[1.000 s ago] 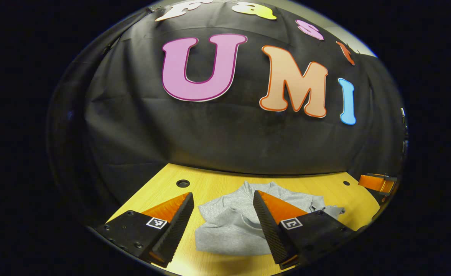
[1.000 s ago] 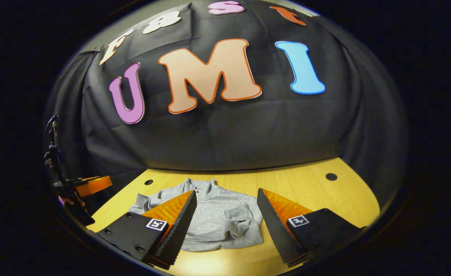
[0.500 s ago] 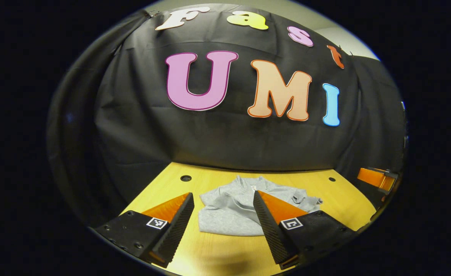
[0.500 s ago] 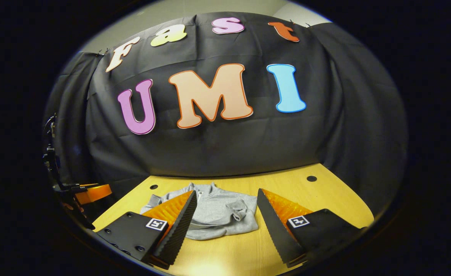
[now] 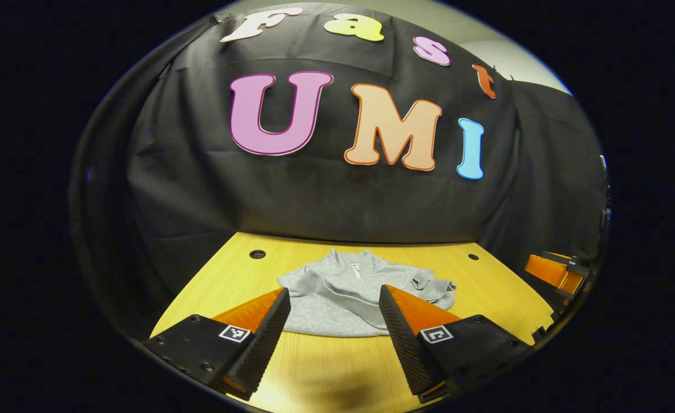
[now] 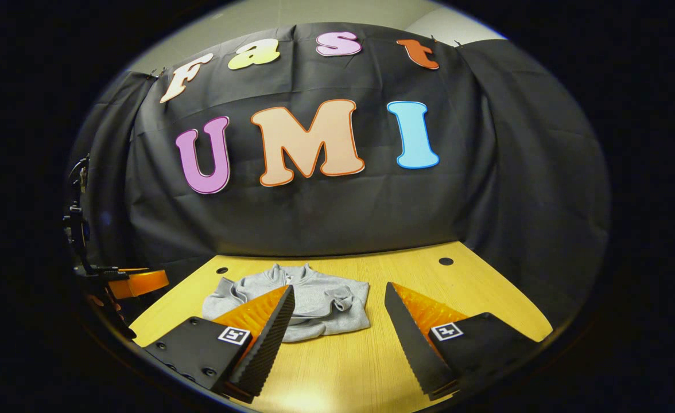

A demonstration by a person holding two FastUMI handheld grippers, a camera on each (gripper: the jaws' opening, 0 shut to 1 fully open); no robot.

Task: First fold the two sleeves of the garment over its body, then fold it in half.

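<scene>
1. Both my claws are spread wide, nothing between the fingers: left claw (image 5: pixel 332 321) and right claw (image 6: pixel 337 321) hang above the near part of the surface (image 5: pixel 326 367), short of the sweatshirt.
2. The sweatshirt (image 5: pixel 349 295) lies mid-surface as a compact grey bundle, collar toward the back wall, near hem toward me. Sleeves look laid over the body; looks folded in half too, but I can't confirm that.
3. Handling guess: soft knit, light, limp. It won't hold shape, and stacked layers may slide off each other if dragged. Not fragile.
4. If I regrip: pinch at a folded edge or corner and catch all layers, not the top one. Lift low and lay down, don't tug.
5. Left gripper view: the zip collar of the sweatshirt and a bunched cuff at its right edge; my other claw off beyond that edge.
6. Right gripper view: the sweatshirt (image 6: pixel 291 298) from its right side, cuff folded on top, near hem clear; the other claw beyond the sweatshirt's left edge.
</scene>
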